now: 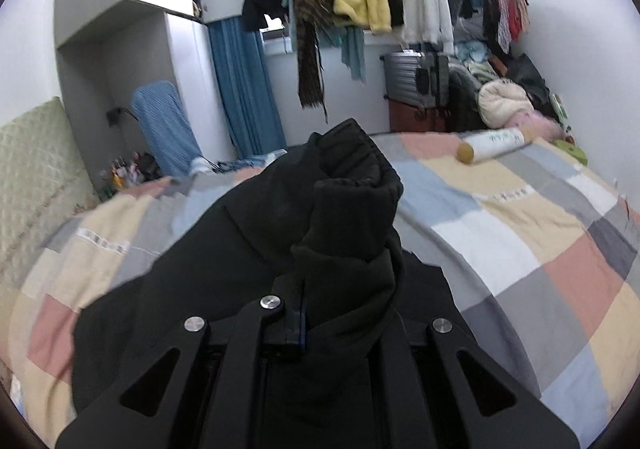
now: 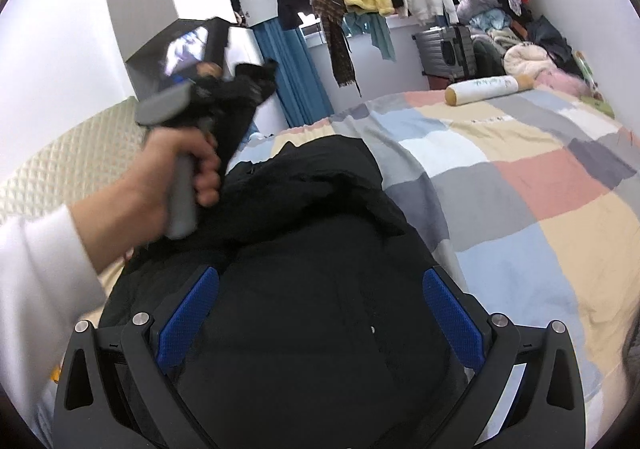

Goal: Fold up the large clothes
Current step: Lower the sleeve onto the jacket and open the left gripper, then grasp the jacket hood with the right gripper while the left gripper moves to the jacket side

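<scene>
Two grippers work over a black padded jacket (image 2: pixel 320 249) spread on the patchwork quilt (image 2: pixel 520 185). In the left wrist view the left gripper (image 1: pixel 298 329) has its jaws clamped tight on the jacket's ribbed sleeve cuff (image 1: pixel 352 177), lifted above the bed. Right gripper (image 2: pixel 320 313) hangs over the jacket's body, blue pads (image 2: pixel 452 313) wide apart, gripping nothing

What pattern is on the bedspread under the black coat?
The bedspread is a patchwork of grey, pink, beige, light blue and white blocks, clearest in the right wrist view.
</scene>
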Available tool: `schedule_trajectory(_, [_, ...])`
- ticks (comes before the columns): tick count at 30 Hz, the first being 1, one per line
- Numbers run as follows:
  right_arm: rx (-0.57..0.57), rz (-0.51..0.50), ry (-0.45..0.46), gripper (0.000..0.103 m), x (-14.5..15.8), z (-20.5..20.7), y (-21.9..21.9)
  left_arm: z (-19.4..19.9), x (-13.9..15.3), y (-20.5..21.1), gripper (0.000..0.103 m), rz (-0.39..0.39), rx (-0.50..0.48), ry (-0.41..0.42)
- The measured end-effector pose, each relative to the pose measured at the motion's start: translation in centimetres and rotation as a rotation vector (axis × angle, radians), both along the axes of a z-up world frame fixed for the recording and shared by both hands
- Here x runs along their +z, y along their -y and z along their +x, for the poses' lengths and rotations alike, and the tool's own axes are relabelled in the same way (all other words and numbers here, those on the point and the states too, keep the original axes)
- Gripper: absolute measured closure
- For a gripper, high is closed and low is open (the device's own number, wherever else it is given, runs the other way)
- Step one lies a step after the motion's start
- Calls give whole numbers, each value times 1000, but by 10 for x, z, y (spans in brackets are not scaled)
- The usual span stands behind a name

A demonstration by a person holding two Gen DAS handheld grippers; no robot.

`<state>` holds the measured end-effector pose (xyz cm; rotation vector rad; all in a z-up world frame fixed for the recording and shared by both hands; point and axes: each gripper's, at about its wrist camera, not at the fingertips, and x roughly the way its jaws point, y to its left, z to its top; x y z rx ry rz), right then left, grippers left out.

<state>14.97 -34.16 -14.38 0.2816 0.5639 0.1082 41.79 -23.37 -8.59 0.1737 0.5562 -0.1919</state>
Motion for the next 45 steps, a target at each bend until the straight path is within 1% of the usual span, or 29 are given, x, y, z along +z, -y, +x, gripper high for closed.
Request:
schedule_trajectory(3, [-8, -4, -19, 0, -6, 9, 2, 3, -20, 9, 95, 3, -15, -23])
schedule_trajectory(6, [10, 53, -29, 0, -10, 15, 7, 3, -38, 12, 95, 2, -18, -22])
schedule_trajectory(8, [13, 68, -33, 0, -12, 18, 9, 5, -49, 16, 95, -6, -23, -27])
schedule_trajectory(10, [11, 78, -38, 0, -15, 20, 12, 9, -64, 22, 95, 15, -31, -52])
schedule_trajectory(11, [9, 81, -46, 0, -17, 22, 13, 12, -73, 28, 95, 40, -34, -75])
schedule_trajectory(13, [0, 92, -55, 0, -19, 23, 16, 15, -85, 35, 95, 71, -37, -91])
schedule_trajectory(15, [-4, 102, -61, 0, -21, 25, 17, 19, -91, 38, 95, 78, -44, -109])
schedule_trajectory(18, [-9, 98, -62, 0, -22, 27, 17, 20, -93, 37, 95, 71, -42, -125])
schedule_trajectory(22, [-9, 90, -66, 0, -23, 28, 15, 14, -84, 33, 95, 34, -25, -140])
schedule_trajectory(24, [-7, 87, -63, 0, -23, 27, 14, 11, -78, 29, 94, 2, -19, -148])
schedule_trajectory(27, [-13, 78, -55, 0, -21, 26, 14, 8, -67, 18, 88, -44, -9, -182])
schedule_trajectory(28, [-14, 78, -53, 0, -20, 24, 14, 5, -63, 12, 83, -64, 1, -194])
schedule_trajectory(29, [-15, 77, -50, 0, -20, 24, 14, 1, -58, 5, 71, -88, 9, -195])
schedule_trajectory(30, [-16, 75, -45, 0, -19, 23, 14, -2, -53, 0, 65, -105, 11, -193])
schedule_trajectory(31, [-18, 70, -39, 0, -18, 21, 13, -6, -50, -4, 46, -118, 8, -192])
schedule_trajectory(32, [-20, 62, -36, 0, -17, 20, 12, -11, -45, -10, 20, -124, 10, -188])
schedule_trajectory(33, [-19, 55, -37, 0, -16, 19, 11, -15, -42, -14, 13, -122, 14, -176])
schedule_trajectory(34, [-15, 50, -40, 0, -16, 19, 9, -25, -35, -22, 8, -125, 12, -145])
schedule_trajectory(36, [-9, 37, -43, 0, -16, 19, 6, -38, -24, -37, 7, -147, -5, -116])
schedule_trajectory(39, [2, 13, -43, 0, -14, 20, 0, -51, -11, -69, 7, -187, 8, -116])
schedule_trajectory(42, [12, -5, -29, 0, -9, 19, -7, -65, -1, -109, 7, -209, 45, -112])
schedule_trajectory(44, [25, -4, -27, 0, -7, 22, -12, -76, 2, -144, 1, -208, 84, -98])
schedule_trajectory(45, [38, 2, -27, 0, -5, 23, -14, -80, 2, -154, 0, -206, 96, -98])
